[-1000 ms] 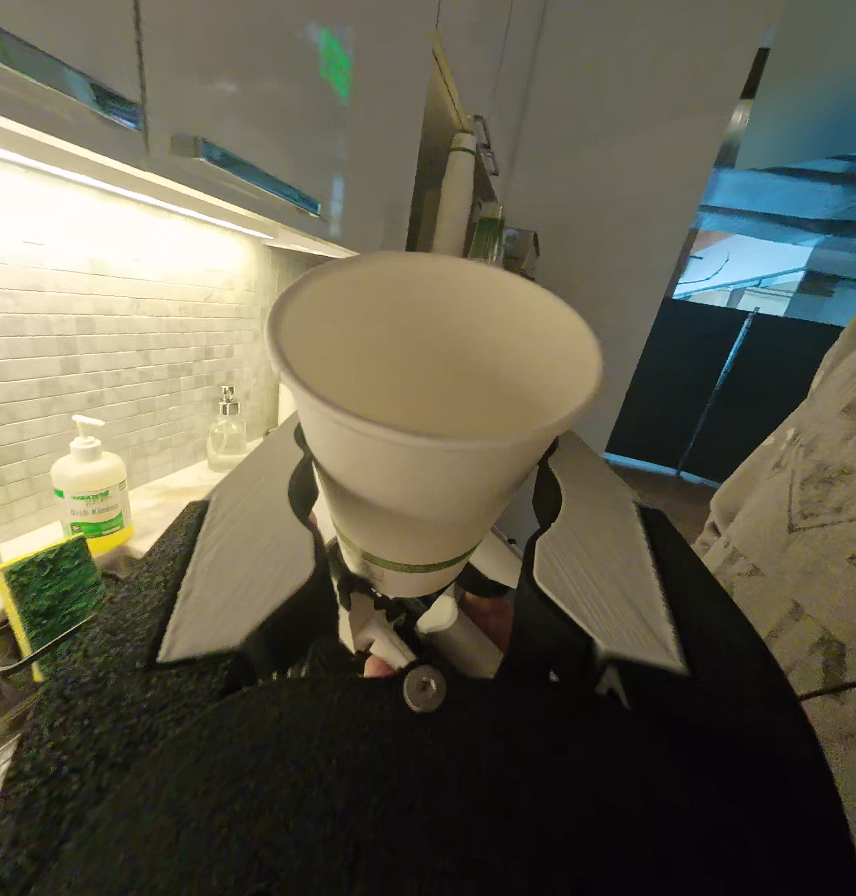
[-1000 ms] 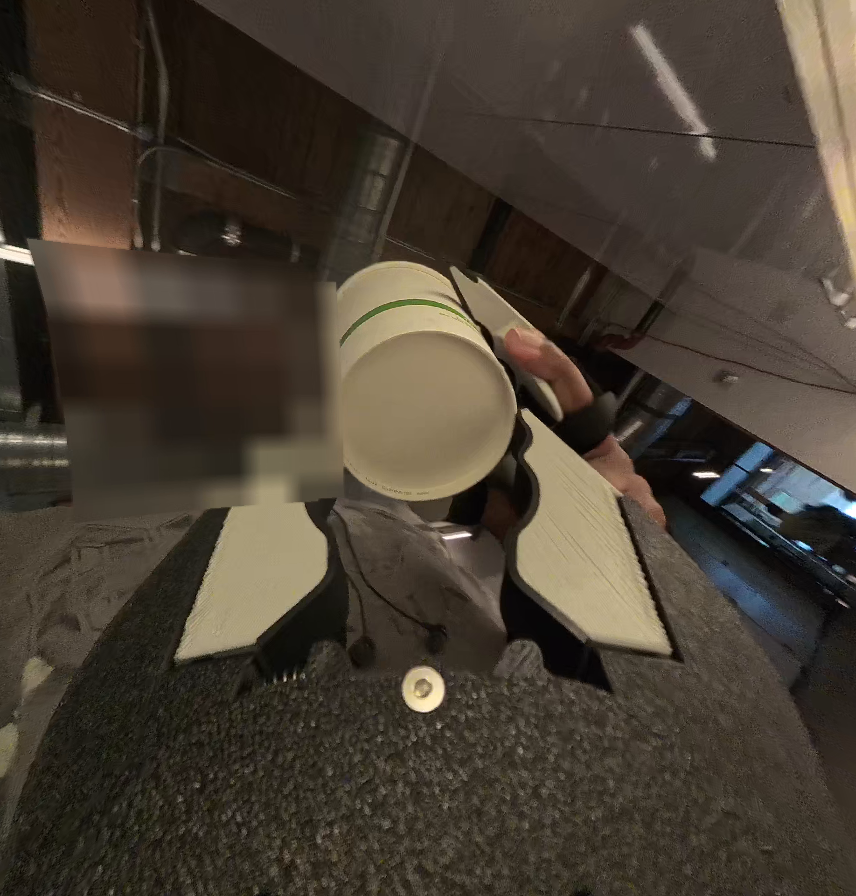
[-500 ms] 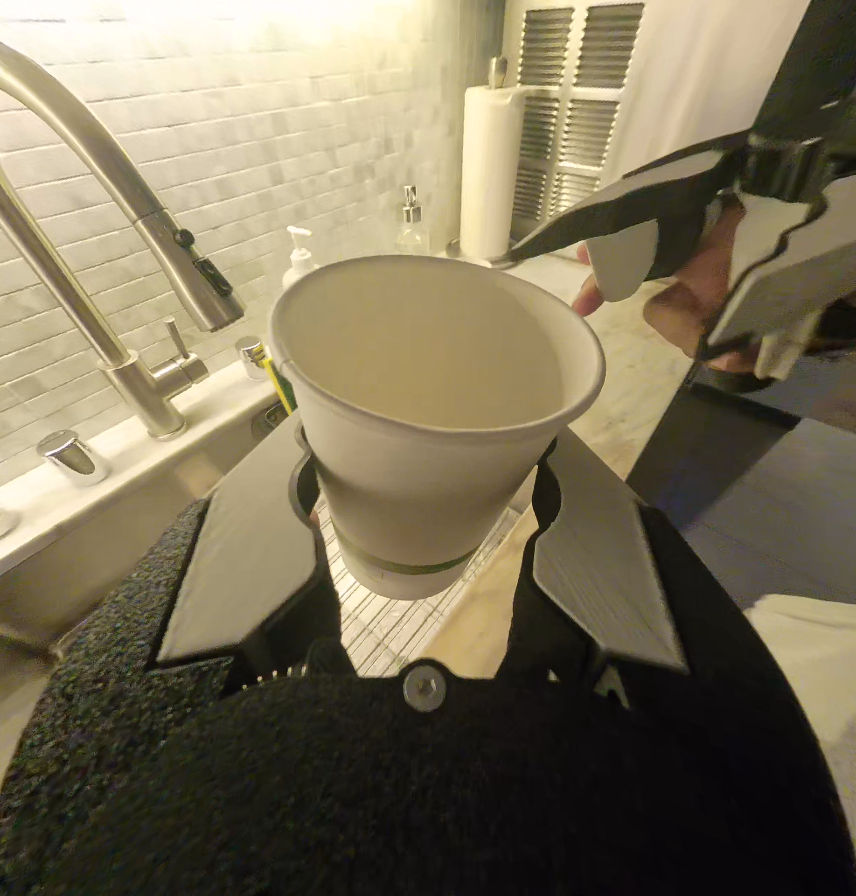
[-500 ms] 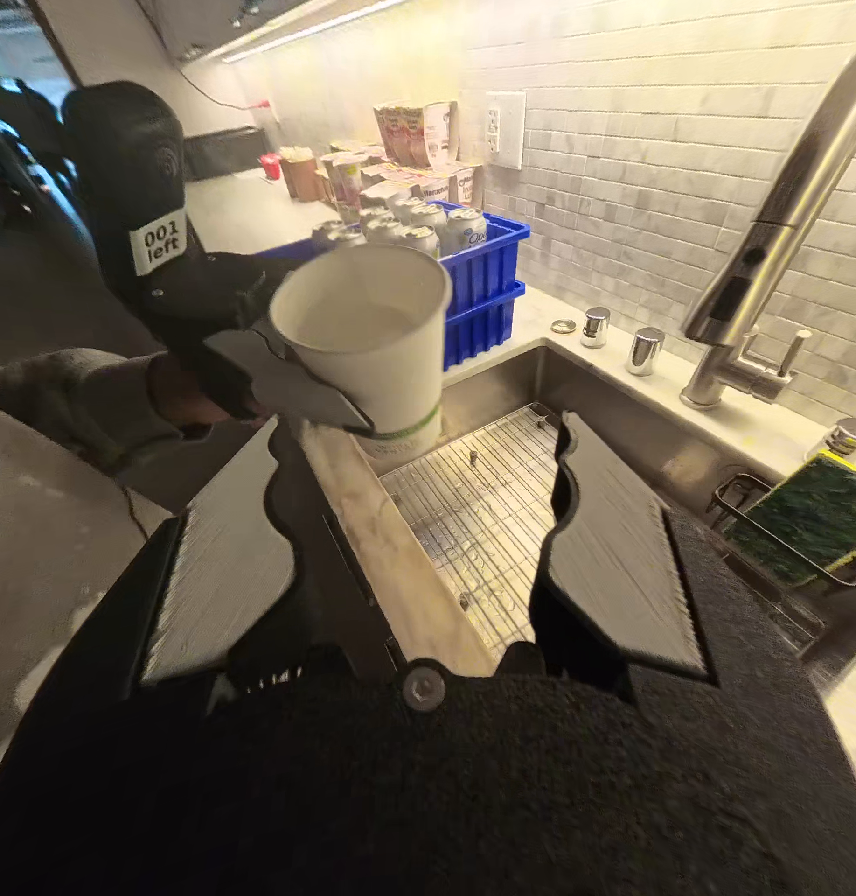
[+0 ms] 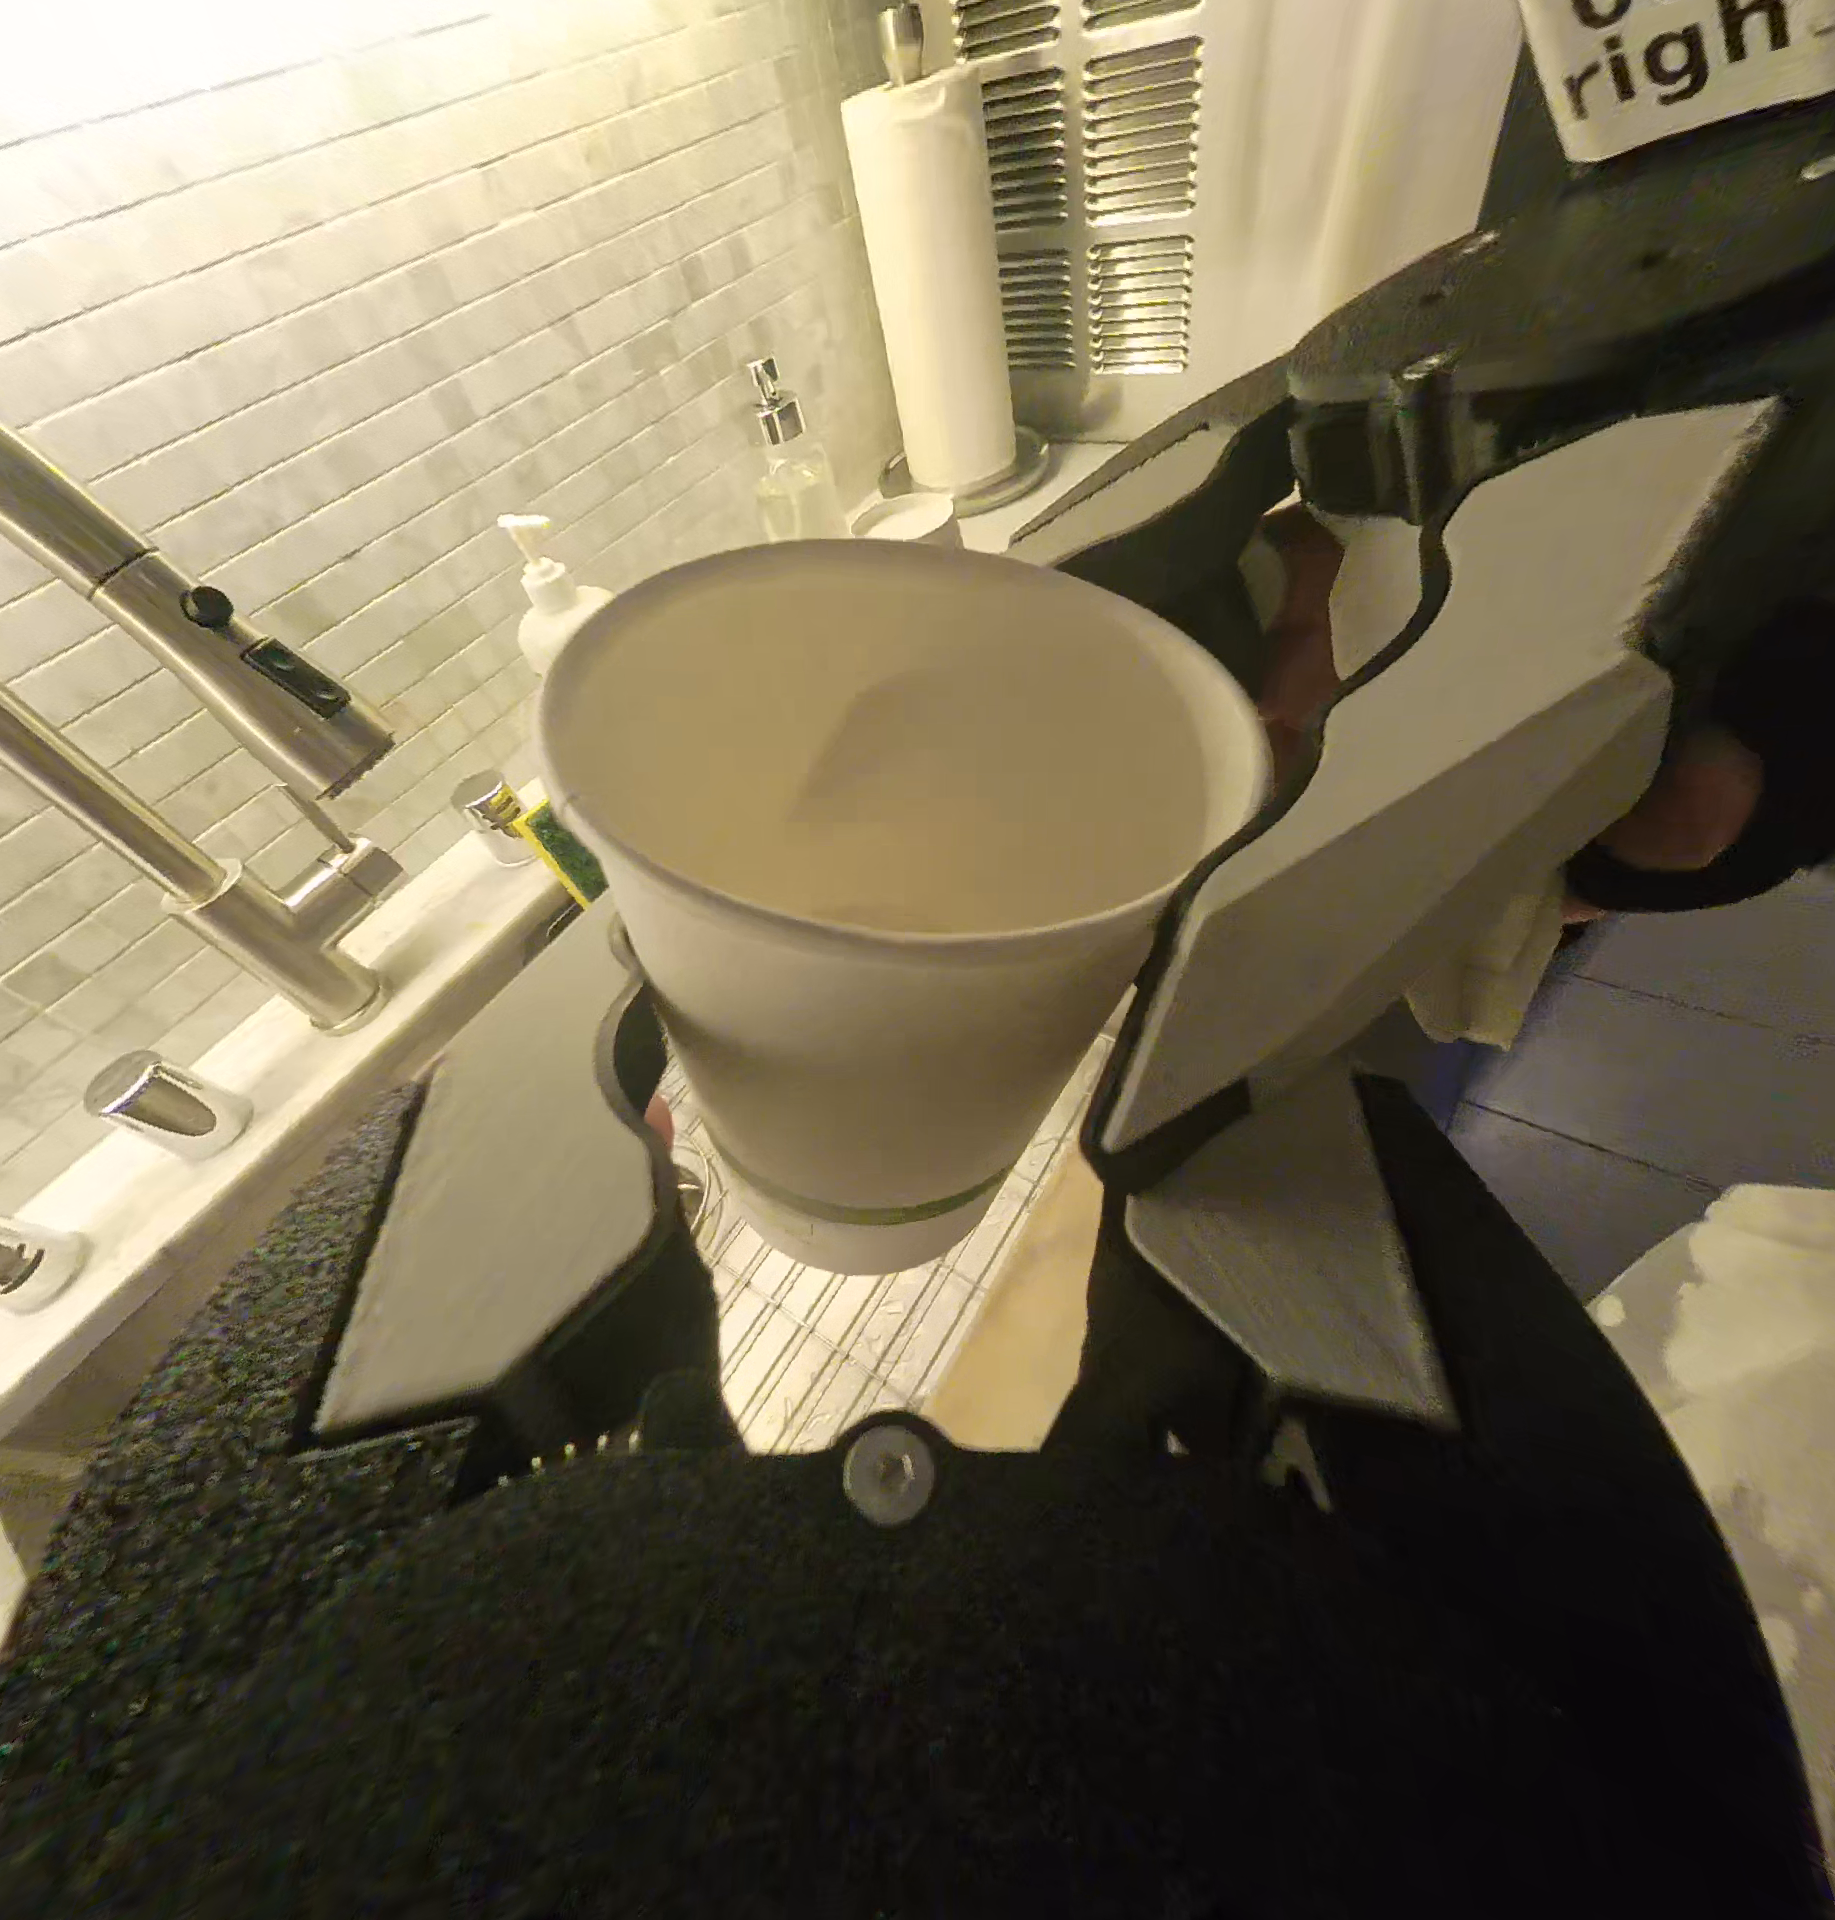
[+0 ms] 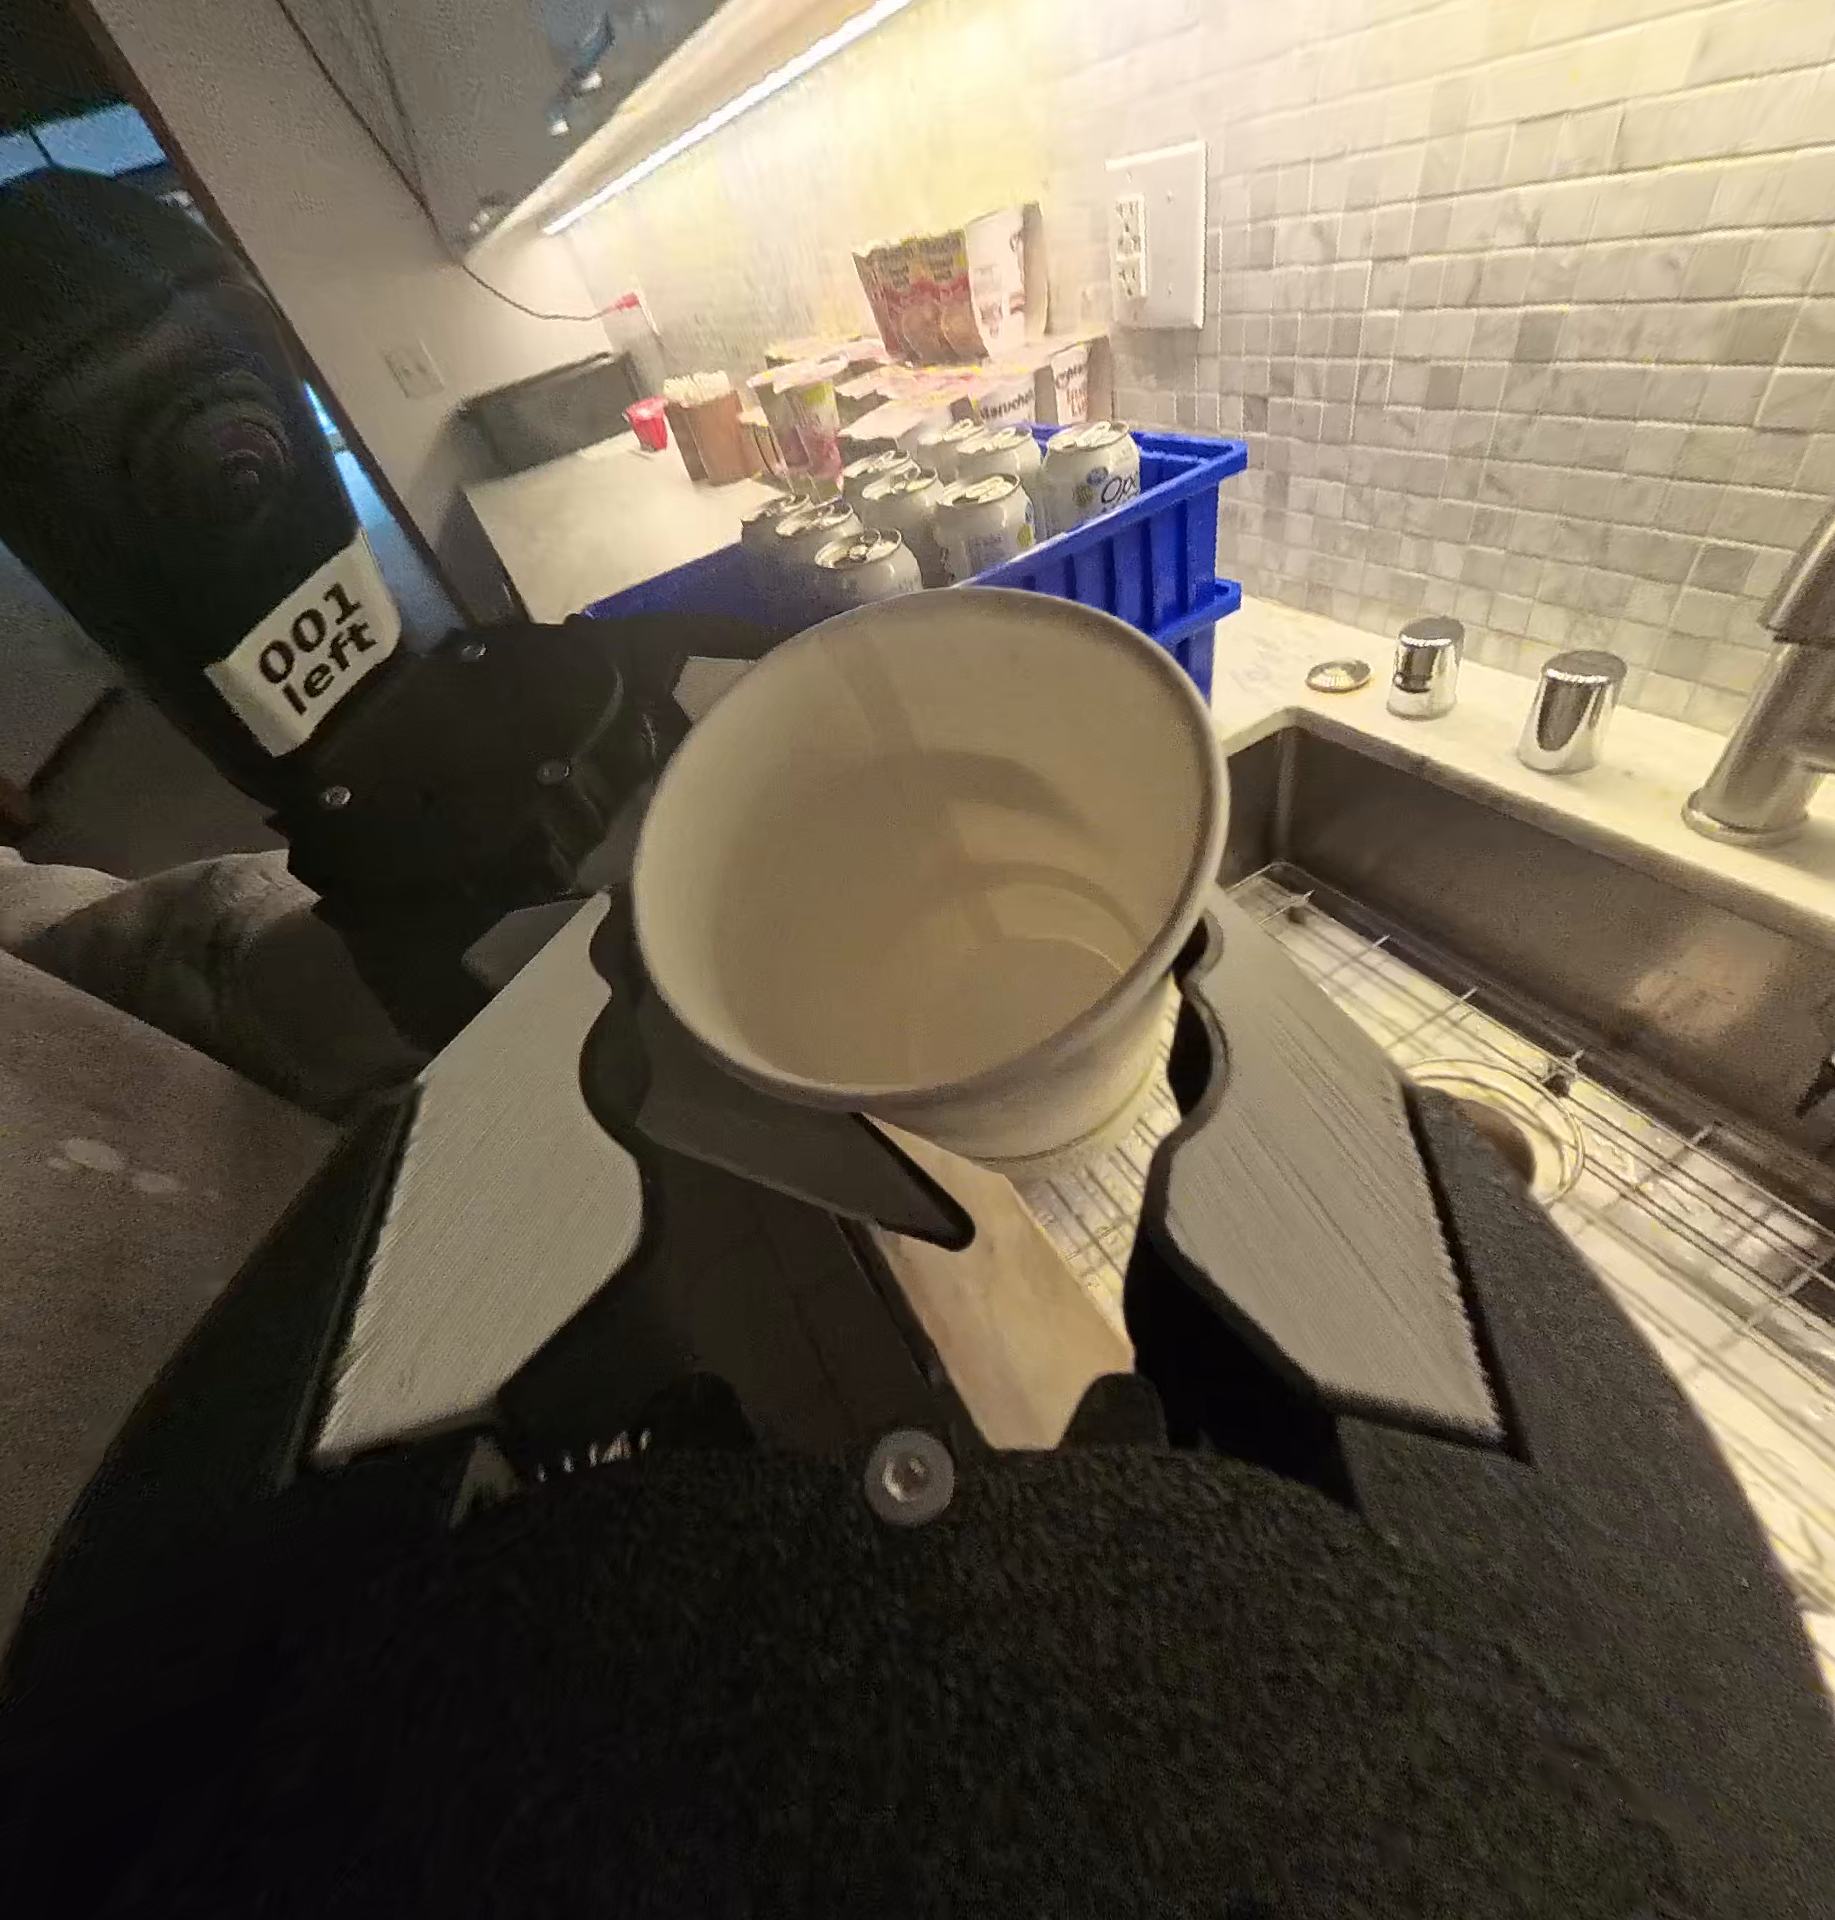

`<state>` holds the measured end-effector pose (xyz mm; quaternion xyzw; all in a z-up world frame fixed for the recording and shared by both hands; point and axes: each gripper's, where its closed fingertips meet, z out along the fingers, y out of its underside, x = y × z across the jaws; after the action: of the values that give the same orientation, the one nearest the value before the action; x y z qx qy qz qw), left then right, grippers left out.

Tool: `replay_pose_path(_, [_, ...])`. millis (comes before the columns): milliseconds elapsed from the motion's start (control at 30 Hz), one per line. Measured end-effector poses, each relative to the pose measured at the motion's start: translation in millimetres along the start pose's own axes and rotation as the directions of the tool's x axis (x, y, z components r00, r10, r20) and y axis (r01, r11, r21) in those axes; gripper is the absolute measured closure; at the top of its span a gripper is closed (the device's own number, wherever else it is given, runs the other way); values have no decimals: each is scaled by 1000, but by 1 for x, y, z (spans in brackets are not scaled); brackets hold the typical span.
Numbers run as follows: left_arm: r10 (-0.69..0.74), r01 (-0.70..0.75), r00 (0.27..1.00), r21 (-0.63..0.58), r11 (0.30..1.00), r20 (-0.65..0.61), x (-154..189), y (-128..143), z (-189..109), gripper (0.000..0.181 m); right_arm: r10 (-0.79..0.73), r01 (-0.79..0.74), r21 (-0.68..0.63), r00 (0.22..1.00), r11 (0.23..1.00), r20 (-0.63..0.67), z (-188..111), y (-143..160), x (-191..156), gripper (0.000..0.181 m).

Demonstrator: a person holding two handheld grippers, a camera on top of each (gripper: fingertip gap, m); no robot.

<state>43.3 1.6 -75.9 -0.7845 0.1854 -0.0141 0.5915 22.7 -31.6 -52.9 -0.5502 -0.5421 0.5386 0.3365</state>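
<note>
Left gripper (image 5: 871, 1081) was clamped on the cup (image 5: 897, 831) over the sink (image 6: 1515, 894); right gripper (image 6: 908, 1049) sat open around it.

Cup (image 5: 897, 904) over sink (image 6: 1495, 935) — faucet (image 5: 154, 665) left, towel roll (image 5: 934, 291) behind
</note>
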Motion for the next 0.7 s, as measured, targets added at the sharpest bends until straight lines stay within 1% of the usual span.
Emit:
replay_pose_path(33, [9, -9, 1000, -1, 1000, 5, 0, 0, 0, 85, -8, 8, 2, 1000, 1000, -1, -1, 0, 0, 80])
replay_pose_path(100, [41, -41, 999, 0, 999, 14, 1, -1, 1, 86, -14, 14, -3, 1000, 1000, 7, -3, 0, 0, 82])
replay_pose_path(200, [17, -17, 999, 13, 1000, -39, 7, 1, 4, 86, 20, -20, -15, 1000, 1000, 18, -10, 4, 3, 84])
replay_pose_path(233, [7, -5, 999, 27, 1000, -46, 9, 0, 5, 92, 37, -37, 2, 999, 999, 7, -16, 2, 8, 84])
replay_pose_path(267, [-10, 12, 999, 52, 999, -49, 9, -1, 6, 89, 54, -54, 23, 999, 998, -6, -24, -1, 14, 84])
replay_pose_path(300, [-39, 42, 998, 68, 997, -51, 8, 0, 6, 88, 62, -60, 38, 997, 997, -39, -37, -5, 26, 83])
replay_pose_path(333, [-77, 80, 996, 73, 994, -50, 5, 4, 6, 87, 58, -52, 59, 993, 997, -103, -50, -10, 39, 83])
replay_pose_path(400, [-148, 150, 989, 80, 985, -23, -6, 12, 2, 89, 72, -47, 102, 963, 994, -260, -92, -18, 80, 83])
replay_pose_path(433, [-176, 176, 984, 89, 980, -5, -13, 15, -1, 90, 83, -46, 114, 935, 992, -345, -114, -17, 104, 83])
replay_pose_path(467, [-201, 198, 980, 100, 975, 16, -20, 17, -4, 89, 84, -37, 115, 896, 993, -435, -137, -12, 130, 83])
replay_pose_path(500, [-221, 215, 974, 120, 969, 42, -28, 19, -9, 88, 89, -41, 103, 850, 994, -519, -157, 1, 158, 83])
replay_pose_path(533, [-236, 223, 969, 152, 963, 71, -36, 18, -14, 89, 103, -61, 91, 808, 994, -580, -173, 17, 183, 82])
replay_pose_path(567, [-250, 227, 963, 190, 955, 104, -46, 16, -20, 90, 129, -79, 107, 777, 991, -616, -184, 32, 203, 82])
replay_pose_path(633, [-287, 248, 946, 239, 939, 148, -63, 14, -30, 95, 159, -113, 111, 733, 987, -661, -191, 66, 234, 82])
replay_pose_path(700, [-318, 256, 926, 284, 924, 201, -81, 12, -41, 104, 104, -109, 39, 697, 993, -709, -188, 99, 254, 82])
